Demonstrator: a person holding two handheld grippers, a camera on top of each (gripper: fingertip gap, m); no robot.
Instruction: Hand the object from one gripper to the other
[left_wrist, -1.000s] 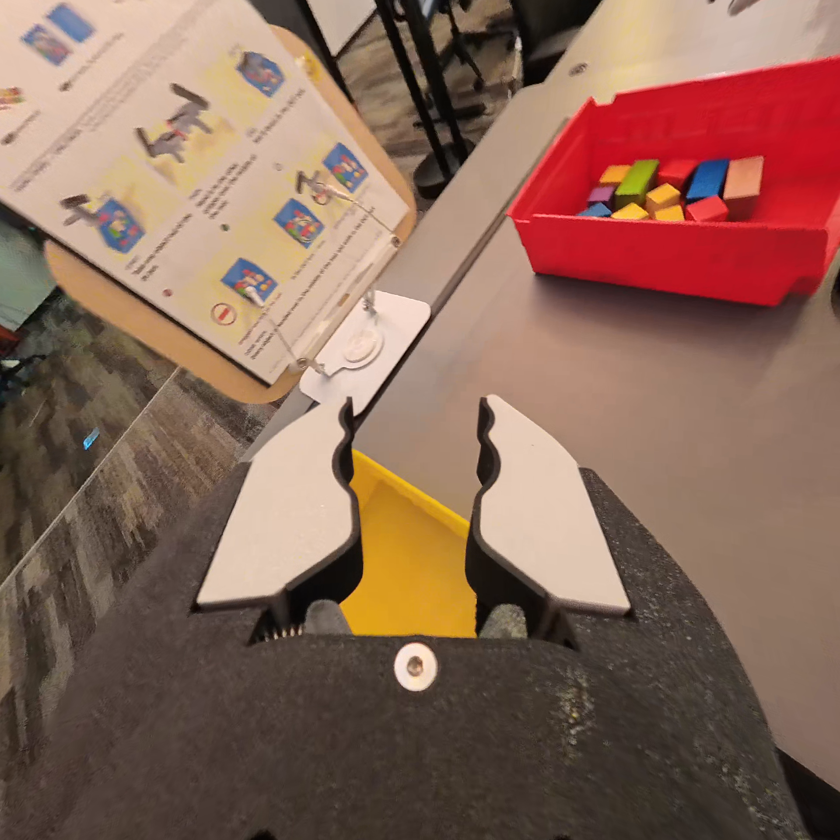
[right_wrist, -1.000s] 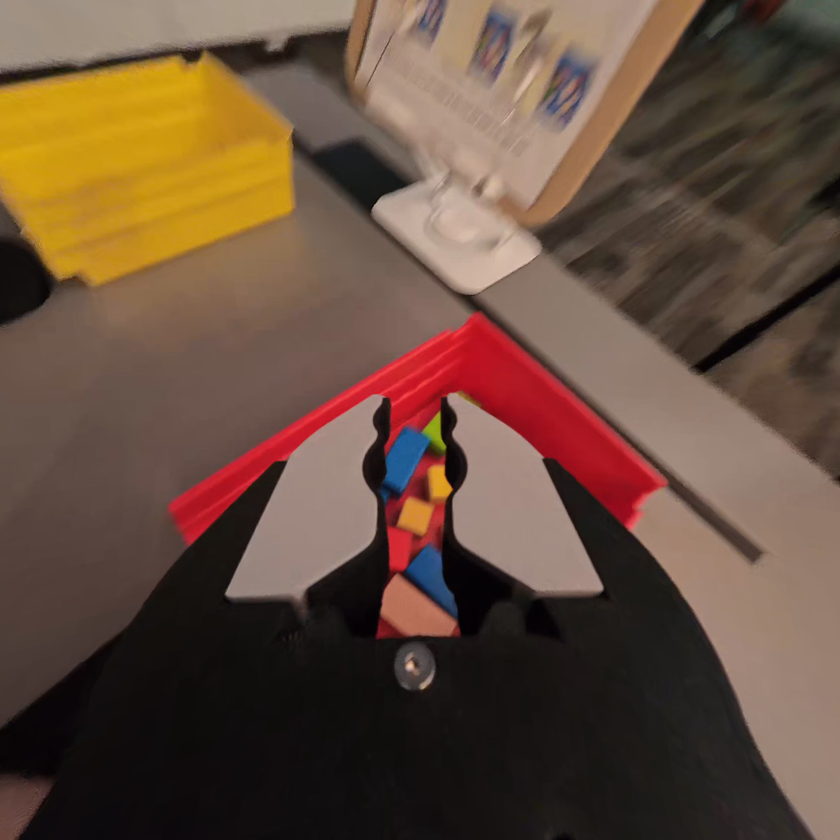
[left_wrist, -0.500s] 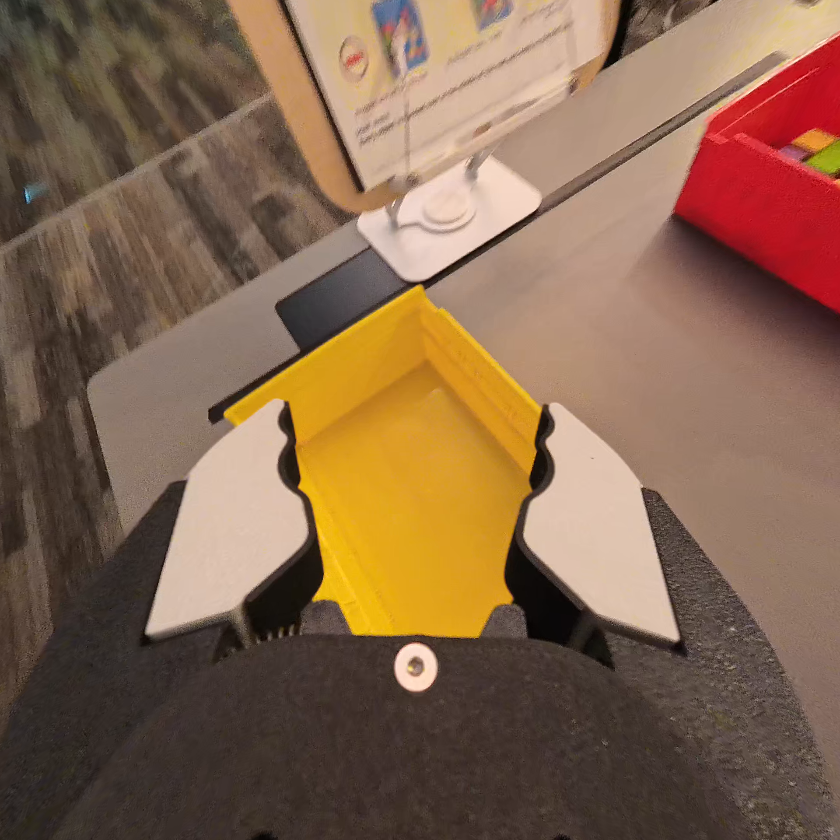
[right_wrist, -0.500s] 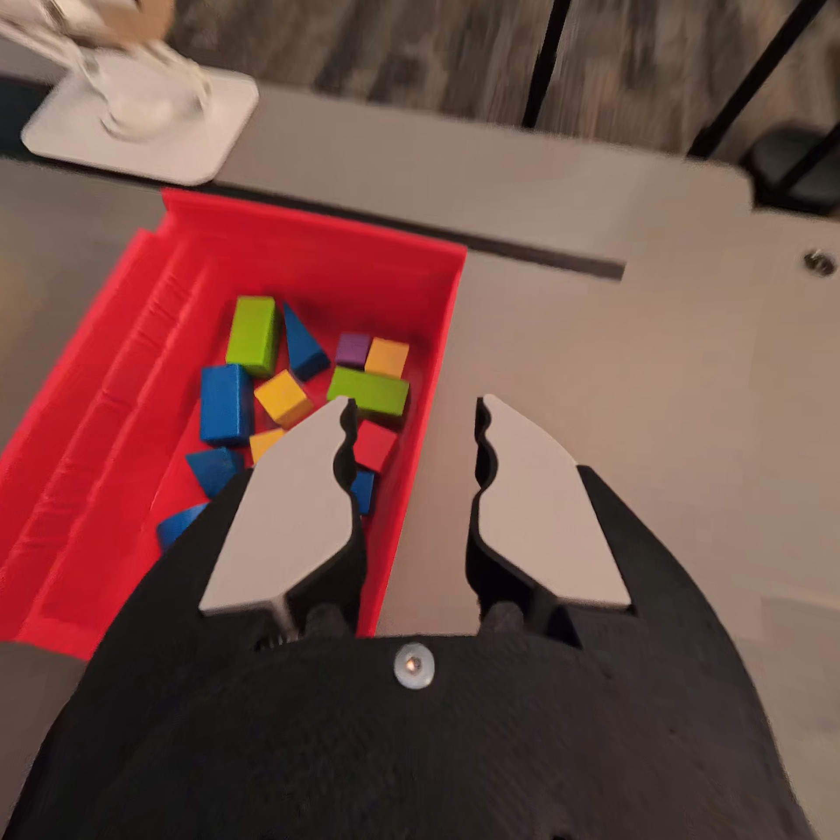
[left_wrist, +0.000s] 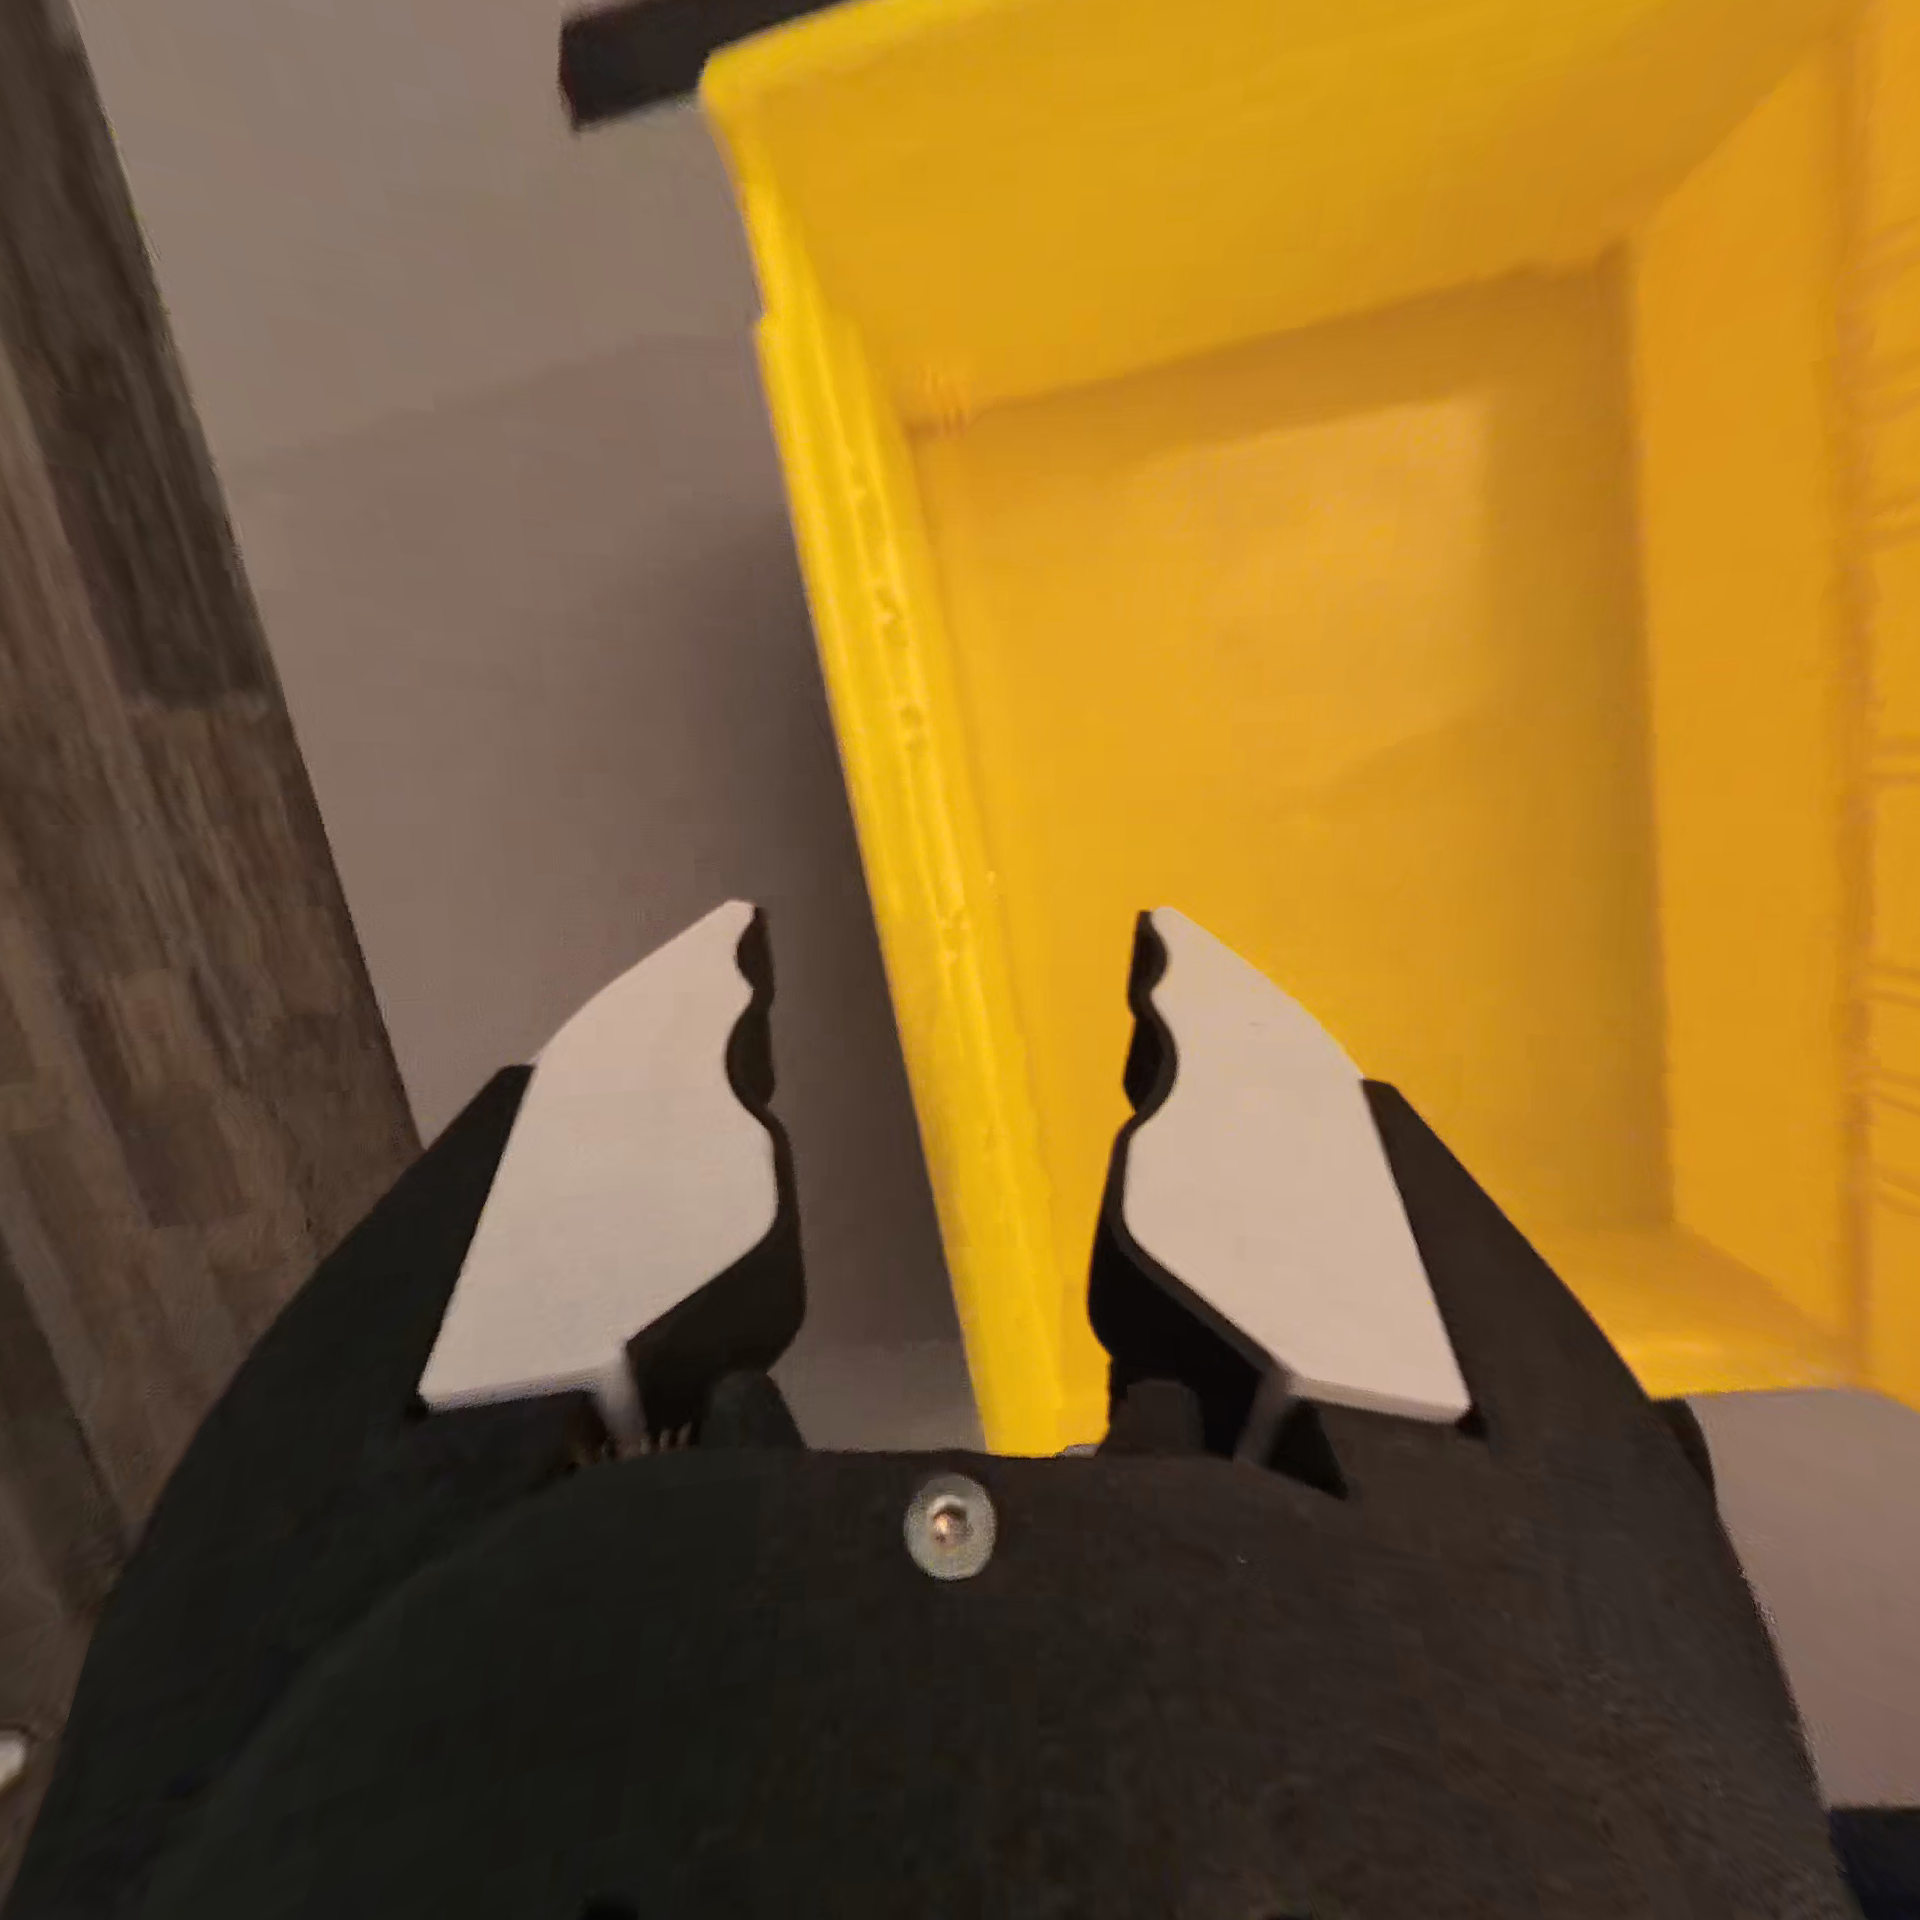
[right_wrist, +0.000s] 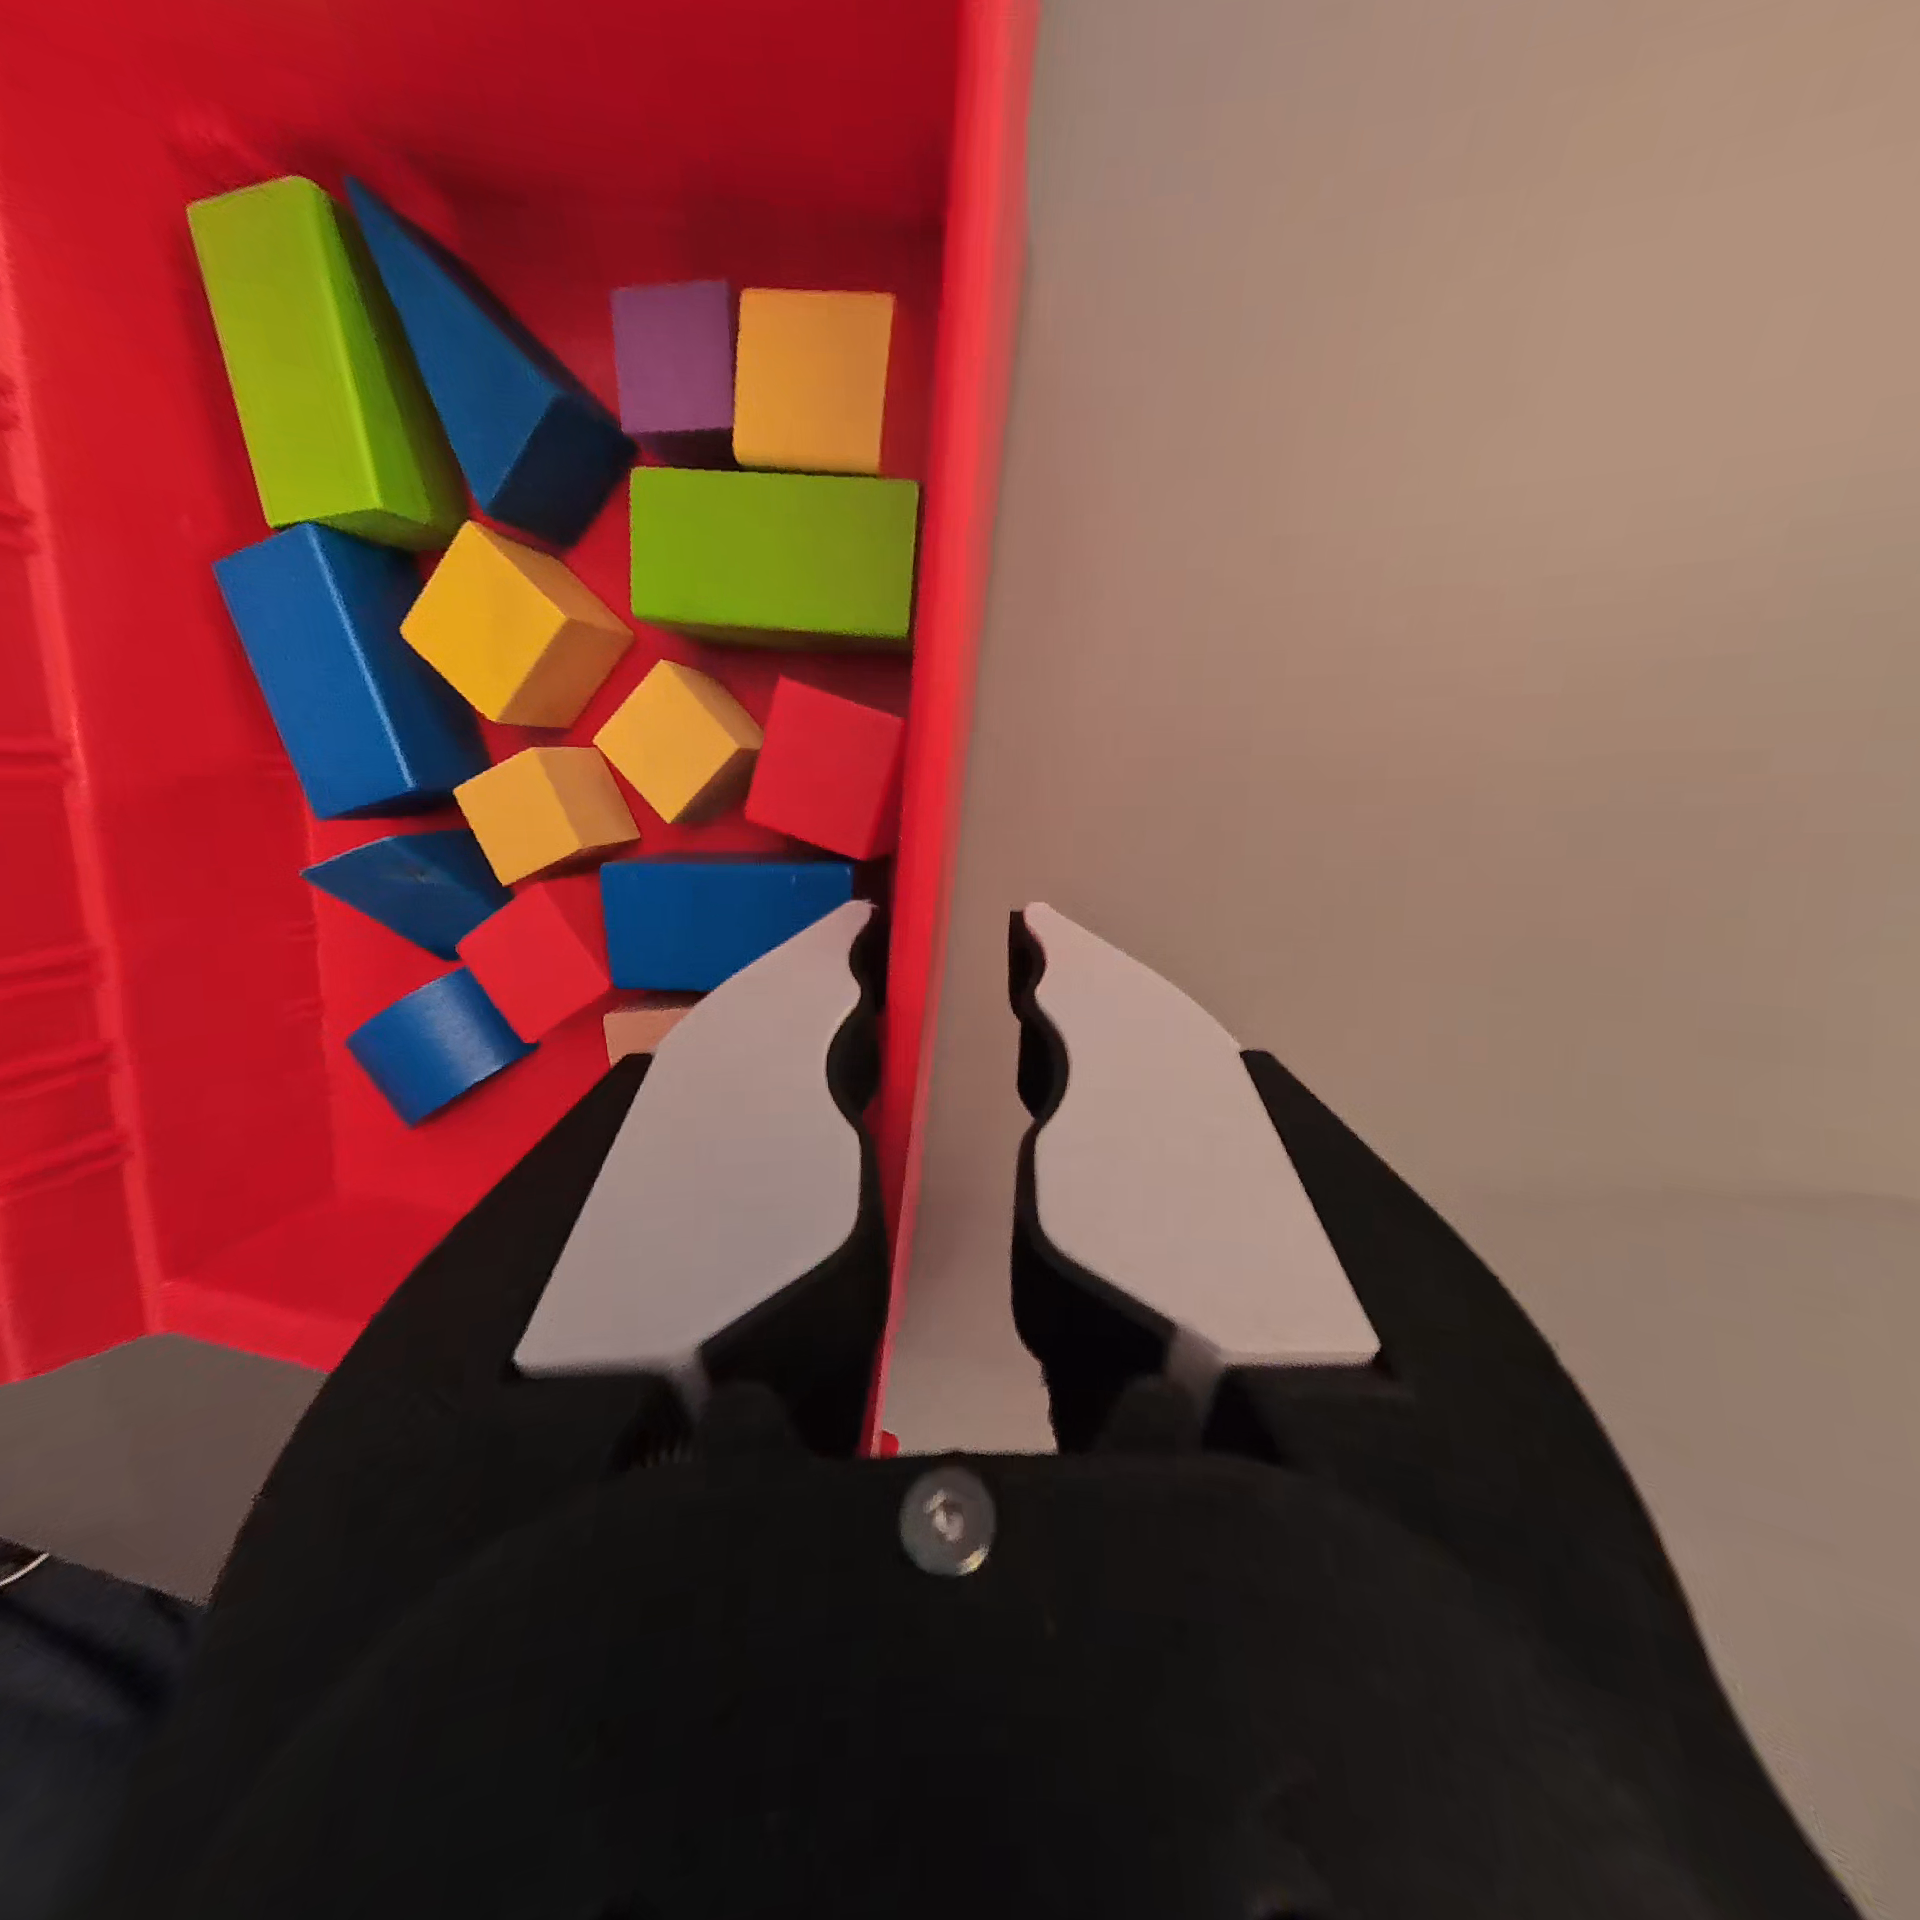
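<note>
In the right wrist view a red bin (right_wrist: 971, 416) holds several coloured wooden blocks, among them a green block (right_wrist: 774, 556), a blue block (right_wrist: 717, 920) and a red cube (right_wrist: 826, 769). My right gripper (right_wrist: 943, 914) is open and empty, its jaws on either side of the bin's right wall, above it. In the left wrist view an empty yellow bin (left_wrist: 1351, 727) lies below. My left gripper (left_wrist: 948, 920) is open and empty, above the bin's left wall.
Both bins rest on a grey table (right_wrist: 1455, 623). In the left wrist view the table's left edge (left_wrist: 260, 623) runs diagonally, with dark patterned floor (left_wrist: 104, 727) beyond it. A black strip (left_wrist: 644, 62) lies behind the yellow bin.
Both grippers have tilted down and moved closer over their bins. The right one now straddles the red bin's right wall. The left shifted to the yellow bin's left wall. The stand is out of view.
</note>
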